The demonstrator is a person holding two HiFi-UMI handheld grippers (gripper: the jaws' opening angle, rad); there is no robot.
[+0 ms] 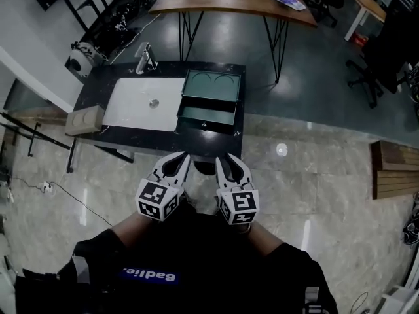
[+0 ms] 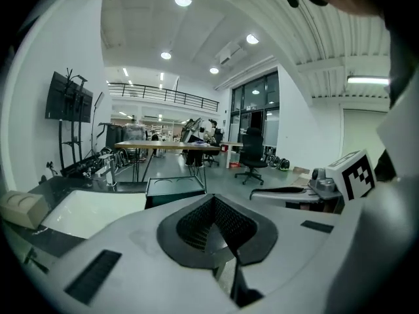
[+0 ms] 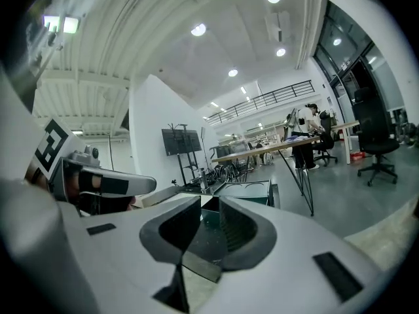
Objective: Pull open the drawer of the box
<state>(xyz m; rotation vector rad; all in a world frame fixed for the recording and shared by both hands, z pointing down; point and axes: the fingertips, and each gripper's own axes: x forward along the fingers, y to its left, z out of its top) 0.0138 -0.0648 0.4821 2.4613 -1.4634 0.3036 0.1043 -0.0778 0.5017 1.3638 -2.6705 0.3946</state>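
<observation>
View from the head, read left to right. A beige block [image 1: 84, 120] sat on the far left edge of the black table [image 1: 209, 138]. Just beside it lay a white basin [image 1: 141, 103], with a faucet [image 1: 145, 57] standing at the basin's back rim.

The left gripper [image 1: 182, 157] was held close to the person's body, short of the table's near edge. Its ribbed pads [image 2: 193, 224] met at the tips and nothing lay between them.

The green box [image 1: 211, 84] stood on the right part of the table, touching the basin's right side. Its lid bore two round marks. The drawer [image 1: 207, 115] stood drawn out toward the person, its inside showing and a small knob [image 1: 203, 125] on its front.

The right gripper [image 1: 226, 157] was level with the left one, also short of the table and well apart from the drawer. Its pads [image 3: 173, 231] stood a narrow gap apart and held nothing; the box showed through that gap.

Farther right, wooden slats [image 1: 396, 169] lay on the pale floor [image 1: 308, 195].
</observation>
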